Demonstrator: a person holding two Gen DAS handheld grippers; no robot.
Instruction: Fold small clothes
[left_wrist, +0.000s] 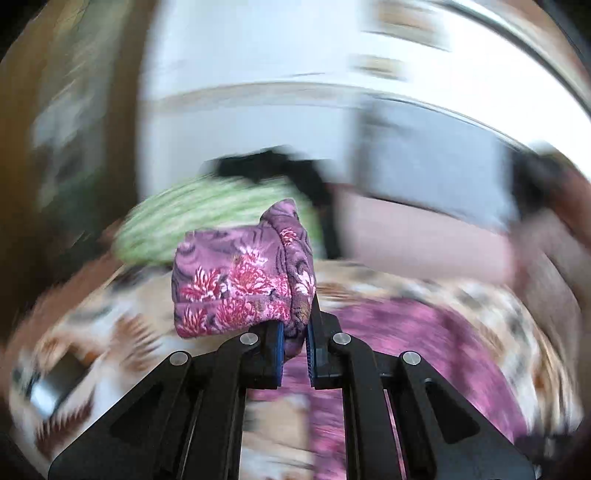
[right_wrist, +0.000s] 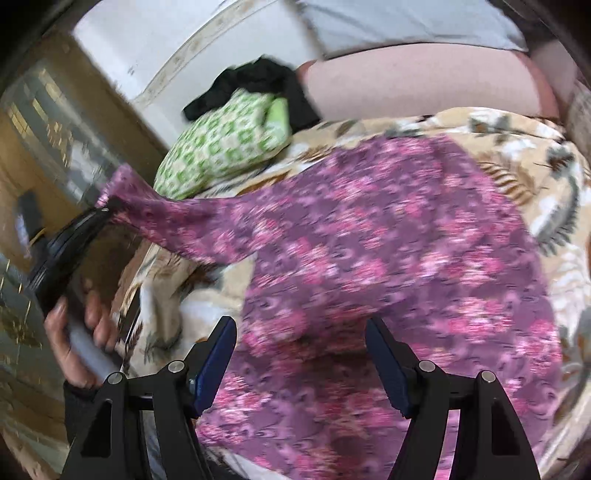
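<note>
The left gripper (left_wrist: 295, 347), a black two-finger tool with blue ribbed pads, is clamped tight on the cuff end of a purple garment printed with pink and red flowers (left_wrist: 240, 280); the bunched cloth stands up out of its narrow jaws. In the right wrist view that same tool (right_wrist: 107, 212) shows at the left edge, carried in a person's hand (right_wrist: 74, 332), with the sleeve stretched from its tip across to the body of the garment (right_wrist: 388, 240). The garment lies spread on a beige blanket with a brown and grey leaf pattern (right_wrist: 517, 155), which covers the bed.

The right gripper (right_wrist: 301, 354) hangs over the lower part of the garment with its jaws set wide, the blue pads apart and nothing pinched between them.

Beyond the garment rest a green and white patterned bundle of cloth (right_wrist: 218, 155) and a black piece of clothing (right_wrist: 251, 85) touching it. No brand, label or readable writing shows in either view; much of the left one is blurred.
</note>
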